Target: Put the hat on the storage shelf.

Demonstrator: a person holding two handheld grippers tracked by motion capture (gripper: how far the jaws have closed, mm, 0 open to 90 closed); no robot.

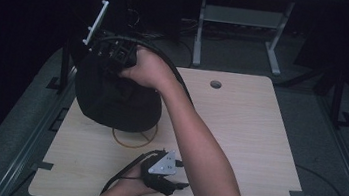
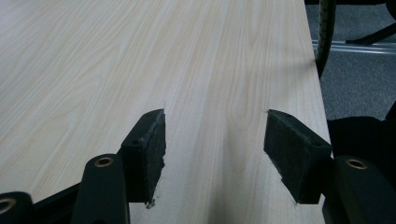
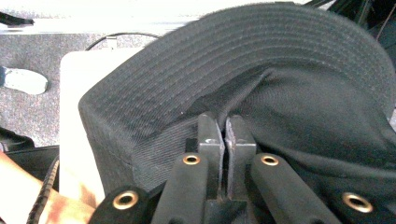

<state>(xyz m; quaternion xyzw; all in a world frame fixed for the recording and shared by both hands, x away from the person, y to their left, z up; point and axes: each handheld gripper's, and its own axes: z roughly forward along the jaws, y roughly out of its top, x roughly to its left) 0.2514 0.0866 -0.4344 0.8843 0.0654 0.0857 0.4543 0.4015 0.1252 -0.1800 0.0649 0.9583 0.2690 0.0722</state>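
A black brimmed hat (image 1: 111, 100) hangs over the far left part of the light wood table (image 1: 249, 127). My right gripper (image 1: 117, 53) holds it from above, and the crown droops down to the table. In the right gripper view the jaws are shut (image 3: 226, 126) on a fold of the hat (image 3: 233, 60) just under its stitched brim. My left gripper (image 1: 179, 185) rests low near the table's front edge. It stands open (image 2: 215, 149) over bare wood (image 2: 140, 56), with nothing between its pads.
A thin yellowish ring (image 1: 132, 140) lies on the table, partly under the hat. A round cable hole (image 1: 215, 84) sits near the far edge. Behind the table stands a grey metal frame (image 1: 242, 20). The right forearm crosses the table's middle. Grey carpet (image 2: 355, 84) lies beyond the table edge.
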